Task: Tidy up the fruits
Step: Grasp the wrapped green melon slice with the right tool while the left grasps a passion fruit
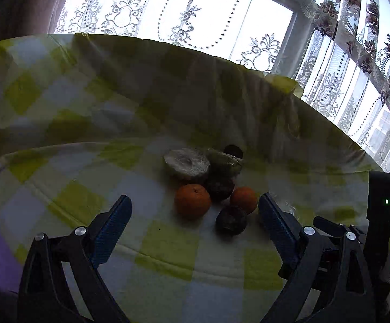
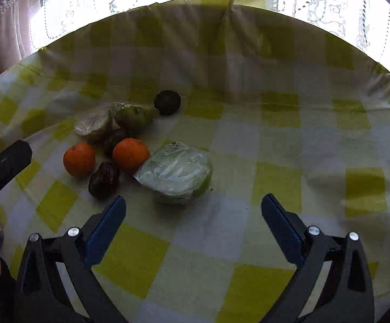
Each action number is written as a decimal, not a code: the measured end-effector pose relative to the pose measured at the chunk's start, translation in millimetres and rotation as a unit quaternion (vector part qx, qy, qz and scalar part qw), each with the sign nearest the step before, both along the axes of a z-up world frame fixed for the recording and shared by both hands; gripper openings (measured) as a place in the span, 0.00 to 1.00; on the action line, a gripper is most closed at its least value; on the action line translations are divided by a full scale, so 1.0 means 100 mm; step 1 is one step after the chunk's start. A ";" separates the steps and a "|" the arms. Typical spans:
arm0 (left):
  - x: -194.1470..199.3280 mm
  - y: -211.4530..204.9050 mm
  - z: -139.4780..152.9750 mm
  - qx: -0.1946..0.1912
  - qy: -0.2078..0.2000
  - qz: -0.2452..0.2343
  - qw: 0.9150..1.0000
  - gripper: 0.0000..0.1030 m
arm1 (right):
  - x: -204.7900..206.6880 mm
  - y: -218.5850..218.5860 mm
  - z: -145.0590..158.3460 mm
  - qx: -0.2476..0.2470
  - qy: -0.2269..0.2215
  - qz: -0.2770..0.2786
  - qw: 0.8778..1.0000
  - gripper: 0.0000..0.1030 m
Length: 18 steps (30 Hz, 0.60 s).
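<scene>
While nothing is being gripped, both tongs are hanging wide open and empty over the fruit pile.
The left tongs [image 1: 195,207] are framing the oranges [image 1: 192,201]; the right tongs [image 2: 193,207] are aiming at the wrapped fruit [image 2: 176,172] at twelve o'clock, presumably to start sorting.

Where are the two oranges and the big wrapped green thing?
Left orange [image 2: 79,158], right wrist view, middle of its skin.
Right orange [image 2: 130,155], right wrist view, middle of its skin.
Wrapped green fruit [image 2: 177,171], right wrist view, on its plastic-covered top.
</scene>
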State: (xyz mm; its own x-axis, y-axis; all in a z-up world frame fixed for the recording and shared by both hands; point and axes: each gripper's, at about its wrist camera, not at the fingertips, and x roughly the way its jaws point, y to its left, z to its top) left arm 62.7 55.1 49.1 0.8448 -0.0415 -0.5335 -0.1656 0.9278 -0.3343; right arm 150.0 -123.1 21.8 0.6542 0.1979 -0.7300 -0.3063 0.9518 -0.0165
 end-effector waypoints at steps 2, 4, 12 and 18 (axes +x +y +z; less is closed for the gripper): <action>0.01 0.04 -0.03 -0.011 0.011 -0.008 1.000 0.89 | 0.12 0.06 -0.02 -0.011 0.002 0.009 1.000 0.98; 0.02 0.04 -0.02 -0.012 0.014 -0.014 1.000 0.89 | 0.24 0.14 -0.04 -0.020 0.008 0.016 1.000 0.98; 0.20 -0.32 -0.12 0.074 0.079 -0.078 0.991 0.89 | 0.48 0.16 -0.15 0.004 0.049 0.020 0.999 0.64; 0.37 -0.53 -0.23 0.099 0.121 -0.120 0.980 0.89 | 0.56 -0.13 -0.12 0.099 0.048 -0.019 0.994 0.59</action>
